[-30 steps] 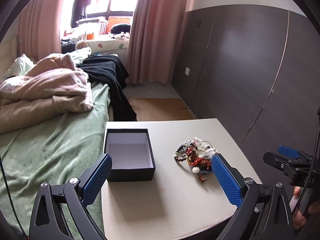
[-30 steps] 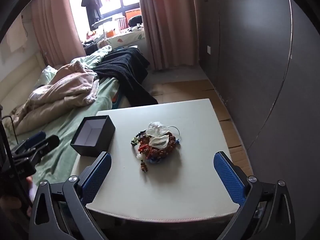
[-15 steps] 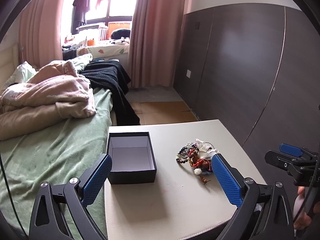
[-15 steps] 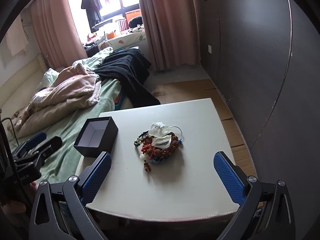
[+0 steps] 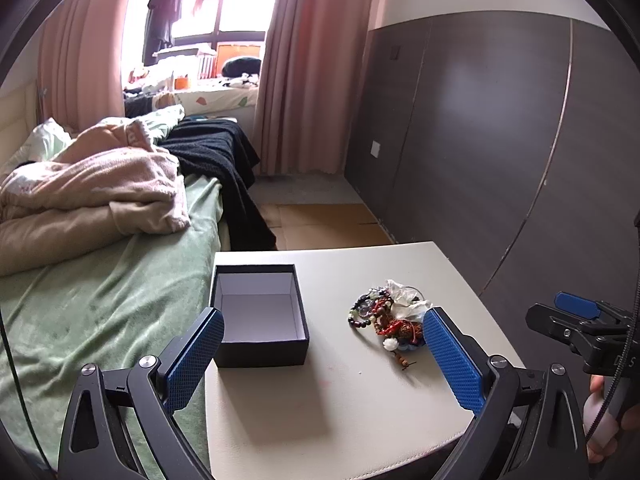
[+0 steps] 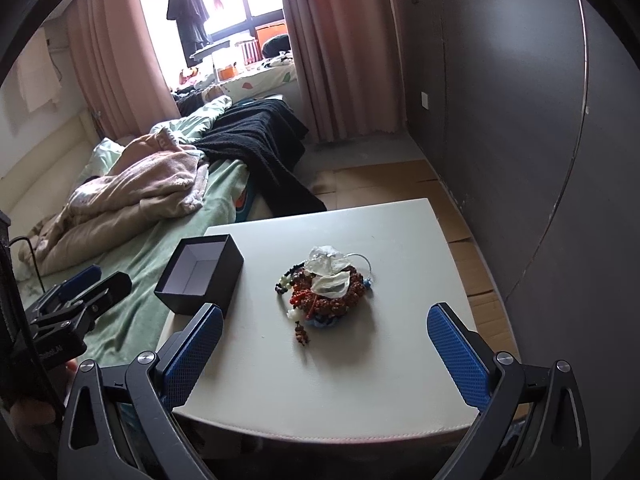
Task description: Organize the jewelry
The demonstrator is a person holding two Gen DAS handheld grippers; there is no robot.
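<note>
A pile of bead bracelets and clear plastic bags, the jewelry [image 5: 390,318] [image 6: 326,290], lies on the cream table [image 5: 340,400] [image 6: 400,360]. An open black box [image 5: 260,314] [image 6: 200,276] with a white inside stands left of the pile and holds nothing. My left gripper [image 5: 324,356] is open and empty above the table's near part, between box and pile. My right gripper [image 6: 326,356] is open and empty, just short of the pile. Each gripper shows at the edge of the other's view: the right one [image 5: 576,320], the left one [image 6: 80,292].
A bed with a green sheet [image 5: 100,300], a pink blanket [image 5: 92,188] and a black throw [image 5: 224,164] adjoins the table's left side. A dark panelled wall [image 5: 500,140] runs along the right. Cardboard covers the floor [image 5: 328,224] beyond the table.
Both grippers have drawn back and up a little, so the table, box and pile sit lower and farther in each view. Both stay open. Nothing on the table has moved.
</note>
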